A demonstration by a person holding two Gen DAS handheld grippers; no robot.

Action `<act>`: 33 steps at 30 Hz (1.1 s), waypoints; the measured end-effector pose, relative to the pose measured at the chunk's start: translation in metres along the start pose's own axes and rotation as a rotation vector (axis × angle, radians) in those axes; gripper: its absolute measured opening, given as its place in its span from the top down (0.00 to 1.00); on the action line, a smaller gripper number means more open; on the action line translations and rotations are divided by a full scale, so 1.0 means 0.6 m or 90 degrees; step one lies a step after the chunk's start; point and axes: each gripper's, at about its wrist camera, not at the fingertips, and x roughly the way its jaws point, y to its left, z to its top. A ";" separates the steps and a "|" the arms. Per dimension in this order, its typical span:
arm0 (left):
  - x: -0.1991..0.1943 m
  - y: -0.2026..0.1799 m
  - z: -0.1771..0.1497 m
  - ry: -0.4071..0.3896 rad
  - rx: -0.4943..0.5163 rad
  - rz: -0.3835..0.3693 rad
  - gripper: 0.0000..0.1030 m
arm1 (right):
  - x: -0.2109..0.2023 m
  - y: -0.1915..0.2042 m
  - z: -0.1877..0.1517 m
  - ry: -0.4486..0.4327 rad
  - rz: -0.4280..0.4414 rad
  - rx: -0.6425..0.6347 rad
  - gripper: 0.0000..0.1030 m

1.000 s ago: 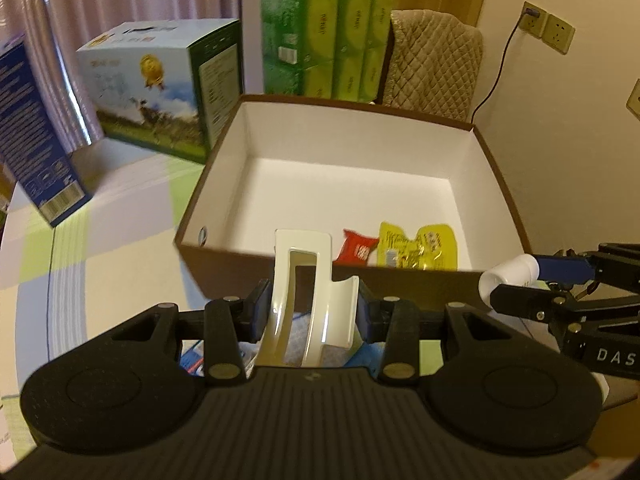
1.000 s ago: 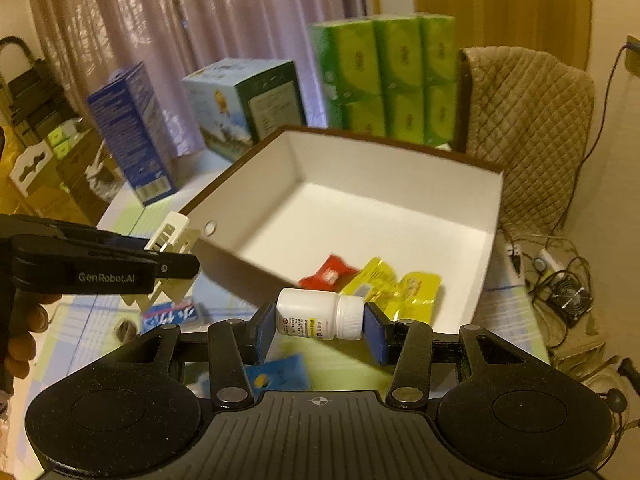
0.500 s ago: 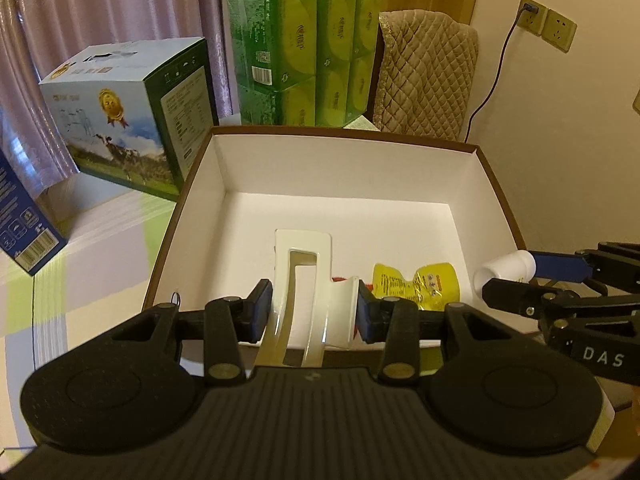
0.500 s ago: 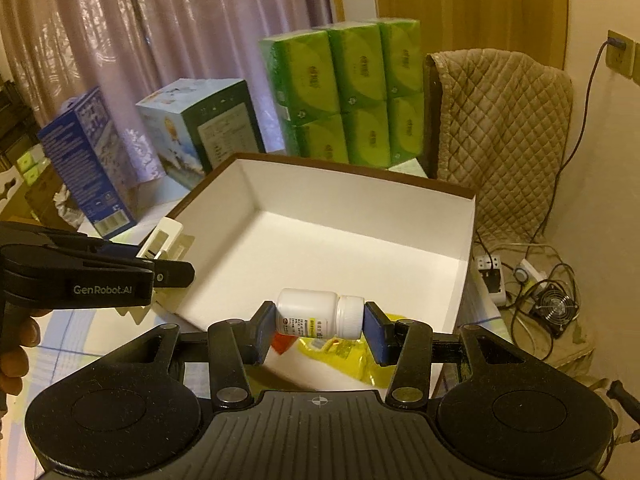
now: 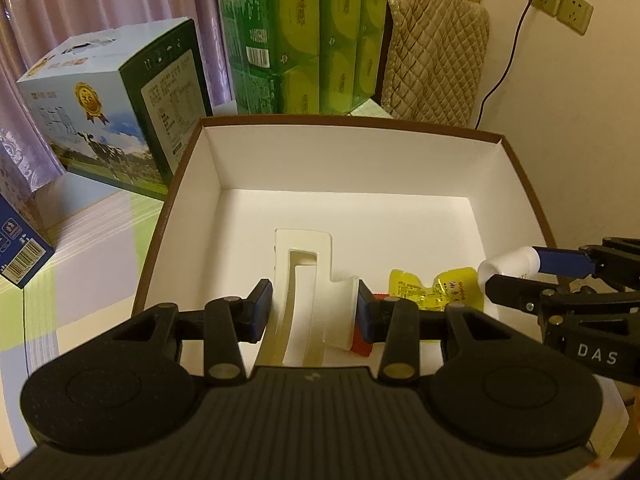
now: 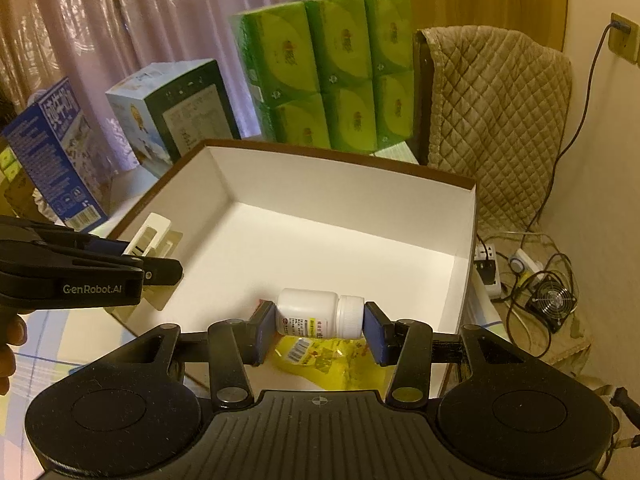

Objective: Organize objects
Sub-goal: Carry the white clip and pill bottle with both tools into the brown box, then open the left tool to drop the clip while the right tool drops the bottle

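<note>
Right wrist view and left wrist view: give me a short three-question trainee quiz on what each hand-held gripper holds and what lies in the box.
1. True or false: the right hand-held gripper holds a white bottle sideways.
2. What does the left hand-held gripper hold? A) white plastic piece B) spoon C) blue carton
3. What colour is the larger packet lying in the box?

Key: 1 true; 2 A; 3 yellow.

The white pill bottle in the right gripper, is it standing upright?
No, the white pill bottle lies sideways between the right gripper's fingers, cap pointing right.
</note>
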 end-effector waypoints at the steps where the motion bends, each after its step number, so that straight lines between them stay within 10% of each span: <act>1: 0.005 0.000 0.002 0.003 0.001 0.000 0.64 | 0.004 -0.002 0.001 0.002 -0.002 0.001 0.57; 33: 0.158 -0.021 0.057 0.084 0.051 0.003 0.63 | 0.138 -0.040 0.037 0.055 -0.052 0.016 0.57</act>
